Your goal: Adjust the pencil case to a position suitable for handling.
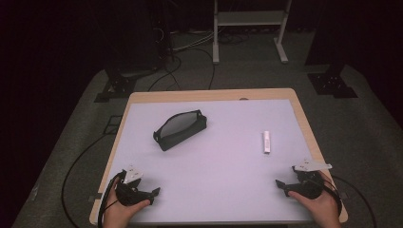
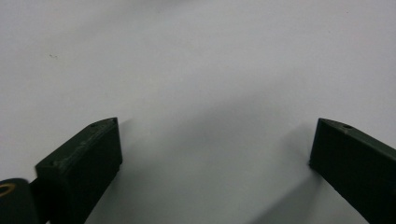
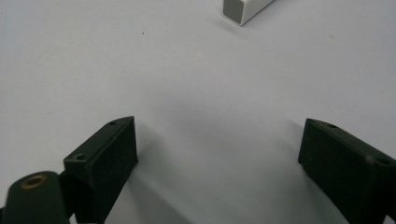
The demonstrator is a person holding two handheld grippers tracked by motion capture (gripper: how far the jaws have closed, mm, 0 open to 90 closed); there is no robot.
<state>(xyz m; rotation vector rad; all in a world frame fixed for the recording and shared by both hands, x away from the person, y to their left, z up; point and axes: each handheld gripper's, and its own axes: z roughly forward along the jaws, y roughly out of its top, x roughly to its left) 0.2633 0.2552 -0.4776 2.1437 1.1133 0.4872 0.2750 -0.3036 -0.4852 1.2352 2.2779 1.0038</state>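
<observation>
A black pouch (image 1: 180,129) with a grey mesh face lies on the white table top (image 1: 214,156), left of centre and toward the back. A small white stick-shaped block (image 1: 266,141) lies right of centre; its near end (image 3: 245,9) shows at the top of the right gripper view. My left gripper (image 1: 151,195) rests at the near left corner, open, with bare table between its jaws (image 2: 215,149). My right gripper (image 1: 281,186) rests at the near right, open too, nothing between its jaws (image 3: 219,149).
The table has a wooden rim (image 1: 304,118) around the white top. Behind it stand a white metal frame (image 1: 249,28) and black stand feet (image 1: 332,83) on a grey floor, with cables (image 1: 171,71) trailing across it.
</observation>
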